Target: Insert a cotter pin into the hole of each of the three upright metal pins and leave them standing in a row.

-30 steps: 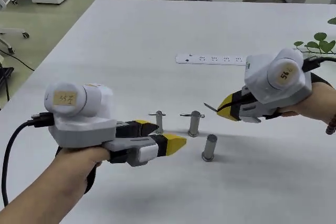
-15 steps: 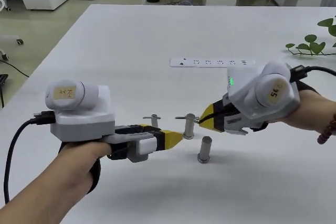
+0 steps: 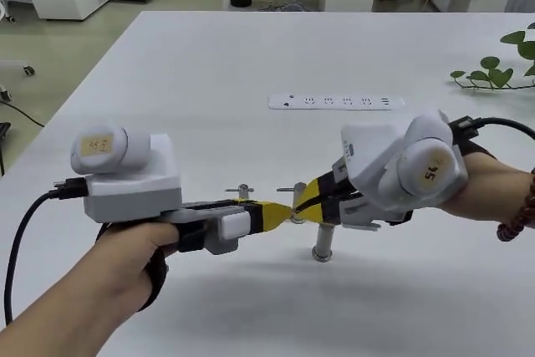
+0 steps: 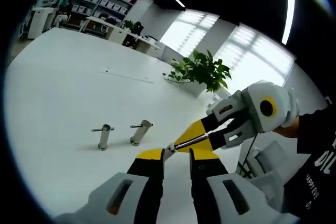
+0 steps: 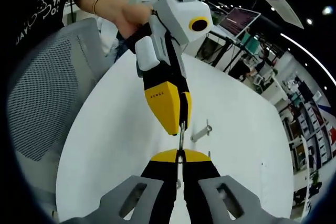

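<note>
Two upright metal pins (image 3: 243, 196) (image 3: 292, 191) each carry a cotter pin through the top; the left gripper view shows them as well (image 4: 104, 136) (image 4: 140, 132). A third pin (image 3: 322, 247) stands bare, half under my right gripper. My right gripper (image 3: 303, 205) is shut on a thin cotter pin (image 4: 190, 140) (image 5: 180, 139). It holds the pin out to my left gripper (image 3: 282, 214), tip to tip in front of the middle pin. The left jaws stand slightly apart, and the cotter pin's free end lies between their tips.
A white power strip (image 3: 334, 102) lies farther back on the white table (image 3: 209, 81). A leafy plant (image 3: 493, 73) sits at the table's right edge. A grey mesh chair (image 5: 42, 103) stands beside the table.
Both grippers moved toward each other until their tips met in front of the middle pin. The left jaws have narrowed. The head camera shifted a little.
</note>
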The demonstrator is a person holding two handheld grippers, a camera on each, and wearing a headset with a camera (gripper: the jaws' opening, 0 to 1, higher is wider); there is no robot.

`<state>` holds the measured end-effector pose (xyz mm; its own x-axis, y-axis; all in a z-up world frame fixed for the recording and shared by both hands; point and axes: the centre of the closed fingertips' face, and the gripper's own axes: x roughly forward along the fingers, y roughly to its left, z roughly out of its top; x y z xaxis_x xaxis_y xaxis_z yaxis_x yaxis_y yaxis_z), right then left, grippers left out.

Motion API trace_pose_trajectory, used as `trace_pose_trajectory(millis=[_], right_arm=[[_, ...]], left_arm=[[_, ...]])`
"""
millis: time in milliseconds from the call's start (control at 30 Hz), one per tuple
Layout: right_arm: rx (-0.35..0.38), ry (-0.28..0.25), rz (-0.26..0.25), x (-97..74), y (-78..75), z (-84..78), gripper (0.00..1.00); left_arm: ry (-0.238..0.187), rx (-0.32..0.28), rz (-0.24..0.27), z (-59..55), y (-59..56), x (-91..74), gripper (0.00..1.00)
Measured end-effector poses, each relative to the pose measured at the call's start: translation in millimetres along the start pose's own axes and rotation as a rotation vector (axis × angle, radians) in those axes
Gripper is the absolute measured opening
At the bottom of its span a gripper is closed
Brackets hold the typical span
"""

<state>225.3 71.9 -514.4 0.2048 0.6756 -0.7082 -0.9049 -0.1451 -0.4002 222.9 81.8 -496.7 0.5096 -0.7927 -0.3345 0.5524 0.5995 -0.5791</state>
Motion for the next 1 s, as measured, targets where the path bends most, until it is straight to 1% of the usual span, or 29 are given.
trace_pose_trajectory(millis=[100, 233, 500, 533, 667, 800, 867, 900, 1000], right_arm=[[-0.009, -0.005, -0.005, -0.4, 0.2, 2.9, 0.0], [-0.012, -0.012, -0.013, -1.5, -0.5, 6.2, 0.0], [-0.018, -0.016, -0.014, -3.8, 1.1, 9.1, 0.0], [-0.018, -0.017, -0.013, -4.0, 1.3, 9.4, 0.0], [-0.014, -0.016, -0.016, -4.5, 0.9, 9.1, 0.0], [-0.001, -0.018, -0.015, -4.6, 1.1, 8.9, 0.0], [0.017, -0.021, -0.013, -4.6, 2.0, 8.8, 0.0], [0.025, -0.022, -0.013, -4.6, 2.2, 8.7, 0.0], [0.026, -0.023, -0.011, -4.7, 2.7, 7.9, 0.0]], left_arm=[[-0.005, -0.008, -0.013, 0.1, -2.2, 0.5, 0.12], [-0.025, -0.021, -0.02, 2.7, -3.7, 0.6, 0.08], [-0.025, -0.036, -0.021, 2.7, -3.0, 2.2, 0.02], [-0.026, -0.05, -0.019, 2.6, -2.5, 2.6, 0.02], [-0.028, -0.057, -0.019, 2.3, -2.1, 3.3, 0.0], [-0.026, -0.044, -0.022, 1.6, -2.7, 3.3, 0.0], [-0.025, -0.016, -0.028, 1.2, -3.5, 3.4, 0.0], [-0.024, 0.022, -0.03, 1.0, -3.9, 3.3, 0.0], [-0.02, 0.044, -0.029, -0.3, -4.8, 3.9, 0.0]])
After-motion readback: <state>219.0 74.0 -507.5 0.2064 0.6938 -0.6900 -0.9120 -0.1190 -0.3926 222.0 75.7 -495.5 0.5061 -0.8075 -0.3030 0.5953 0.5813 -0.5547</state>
